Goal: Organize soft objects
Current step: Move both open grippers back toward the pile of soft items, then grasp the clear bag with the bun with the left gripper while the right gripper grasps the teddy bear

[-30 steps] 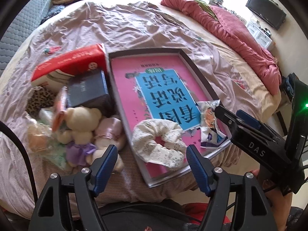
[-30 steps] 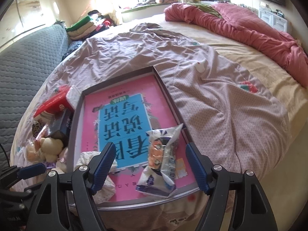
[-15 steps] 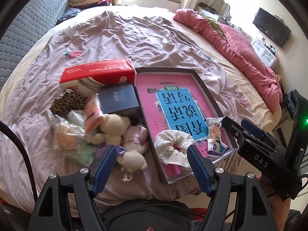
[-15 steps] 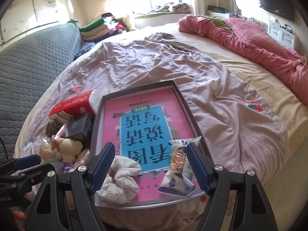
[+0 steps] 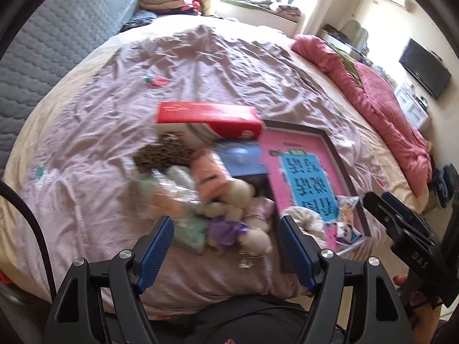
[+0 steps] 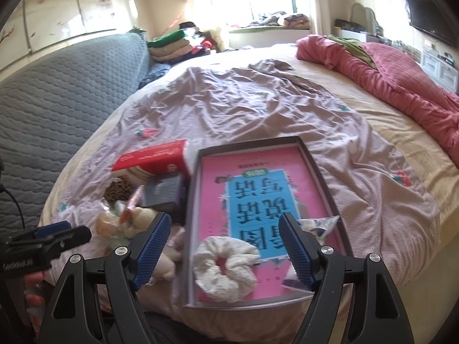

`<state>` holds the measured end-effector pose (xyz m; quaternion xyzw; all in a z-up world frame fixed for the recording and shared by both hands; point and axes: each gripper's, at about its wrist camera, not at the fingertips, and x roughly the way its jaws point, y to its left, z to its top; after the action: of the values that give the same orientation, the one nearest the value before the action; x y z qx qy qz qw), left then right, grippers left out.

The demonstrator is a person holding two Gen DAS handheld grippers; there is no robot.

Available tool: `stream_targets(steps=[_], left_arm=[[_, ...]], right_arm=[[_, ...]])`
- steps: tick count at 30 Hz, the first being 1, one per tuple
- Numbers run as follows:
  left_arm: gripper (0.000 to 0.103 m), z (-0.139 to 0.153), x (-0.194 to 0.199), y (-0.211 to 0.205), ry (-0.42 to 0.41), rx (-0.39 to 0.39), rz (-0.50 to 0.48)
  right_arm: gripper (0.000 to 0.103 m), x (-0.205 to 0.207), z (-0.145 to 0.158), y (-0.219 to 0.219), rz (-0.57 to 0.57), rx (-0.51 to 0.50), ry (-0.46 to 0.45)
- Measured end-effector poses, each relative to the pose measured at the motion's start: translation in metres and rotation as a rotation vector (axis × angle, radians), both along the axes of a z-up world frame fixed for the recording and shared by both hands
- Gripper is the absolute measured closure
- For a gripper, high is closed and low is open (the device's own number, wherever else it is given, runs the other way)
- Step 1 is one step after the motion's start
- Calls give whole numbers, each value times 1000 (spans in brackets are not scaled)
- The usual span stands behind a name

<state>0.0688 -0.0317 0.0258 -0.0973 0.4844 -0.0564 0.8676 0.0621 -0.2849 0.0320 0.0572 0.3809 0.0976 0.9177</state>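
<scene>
A pink tray (image 6: 321,166) with a blue label lies on the bed; a white scrunchie (image 6: 223,269) and a snack packet (image 6: 318,226) rest at its near end. Left of it is a pile: plush bear (image 5: 238,197), leopard scrunchie (image 5: 160,157), clear bags (image 5: 172,197), orange packet (image 5: 209,177). My left gripper (image 5: 226,252) is open and empty, hovering just in front of the pile. My right gripper (image 6: 223,249) is open and empty above the white scrunchie. The tray (image 5: 330,140) also shows in the left wrist view.
A red tissue box (image 5: 206,114) and a dark box (image 5: 243,160) sit behind the pile. A red quilt (image 6: 401,80) lies on the right of the bed, a grey sofa (image 6: 57,86) on the left. The bed edge is close below both grippers.
Both grippers have pulled back and swung left: the left from over the white scrunchie to the plush pile, the right from the snack packet to the scrunchie. Both stayed open.
</scene>
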Motion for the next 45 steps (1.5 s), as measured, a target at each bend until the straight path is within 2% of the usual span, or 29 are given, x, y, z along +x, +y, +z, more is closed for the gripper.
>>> stream_targets(steps=[3, 9, 15, 24, 29, 41, 45], left_arm=[[28, -4, -1, 26, 19, -39, 41], [28, -21, -6, 65, 44, -40, 117], [28, -38, -8, 87, 71, -40, 152], [28, -58, -2, 93, 97, -65, 148], [28, -68, 10, 87, 115, -52, 128], [28, -88, 45, 72, 140, -37, 49], [28, -92, 51, 71, 148, -34, 30]], right_arm=[[24, -1, 2, 14, 33, -2, 2], [24, -1, 0, 42, 95, -13, 14], [24, 2, -10, 70, 155, -21, 41], [24, 7, -37, 99, 219, -43, 116], [24, 15, -51, 107, 227, -49, 148], [24, 60, -93, 129, 238, -123, 197], [24, 77, -106, 128, 228, -112, 222]])
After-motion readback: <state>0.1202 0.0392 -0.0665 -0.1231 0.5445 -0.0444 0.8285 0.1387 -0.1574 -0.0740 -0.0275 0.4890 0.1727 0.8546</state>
